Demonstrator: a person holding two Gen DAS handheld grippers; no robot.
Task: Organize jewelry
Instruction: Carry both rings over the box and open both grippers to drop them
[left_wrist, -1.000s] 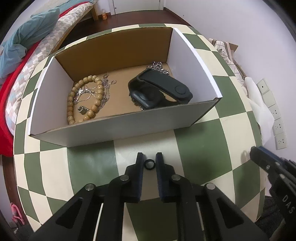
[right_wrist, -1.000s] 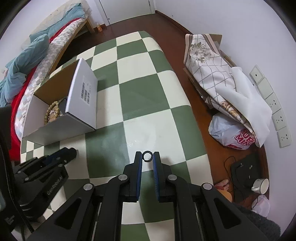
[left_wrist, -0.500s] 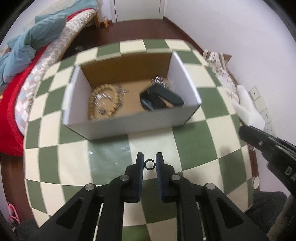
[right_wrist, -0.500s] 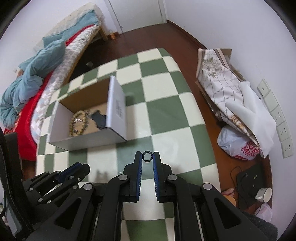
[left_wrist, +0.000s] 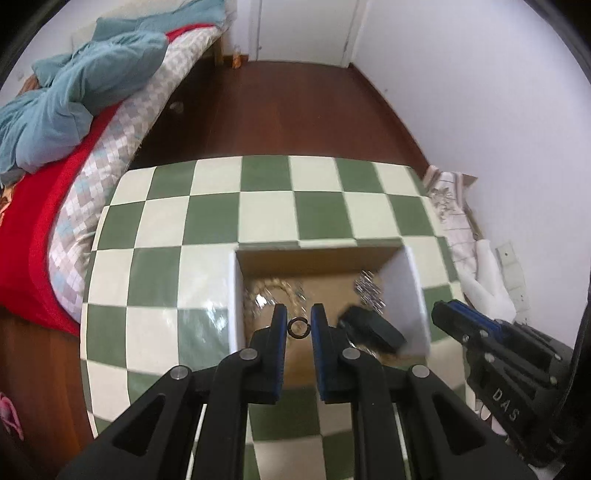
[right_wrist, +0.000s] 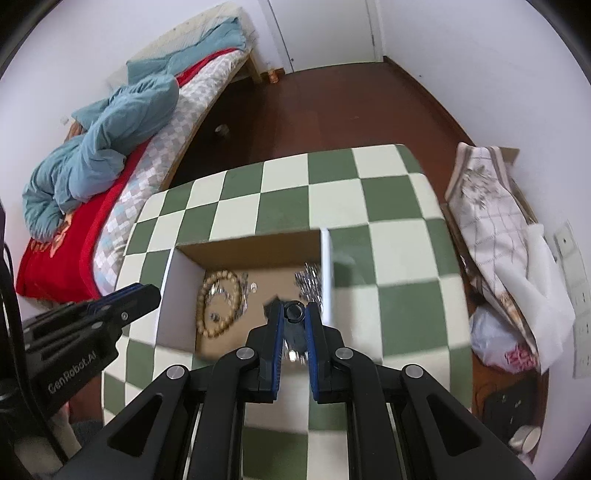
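Observation:
My left gripper (left_wrist: 298, 322) is shut on a small black ring (left_wrist: 297, 328) and hovers over the open white cardboard box (left_wrist: 413, 295). My right gripper (right_wrist: 294, 313) is shut on another small black ring (right_wrist: 294, 312), also above the box (right_wrist: 177, 291). Inside the box lie a wooden bead bracelet (right_wrist: 207, 314), silver chains (right_wrist: 308, 282) and a black watch (left_wrist: 373, 326), partly hidden by the fingers. The right gripper also shows at the right of the left wrist view (left_wrist: 450, 317), the left one at the left of the right wrist view (right_wrist: 147, 295).
The box sits on a green-and-cream checkered table (left_wrist: 166, 236). A bed with red cover and blue blanket (left_wrist: 66, 88) lies to the left. Folded cloth and a bag (right_wrist: 506, 236) lie on the floor at the right, near wall sockets.
Both grippers have risen and moved forward, from the table in front of and beside the box to above it. Each still holds its ring.

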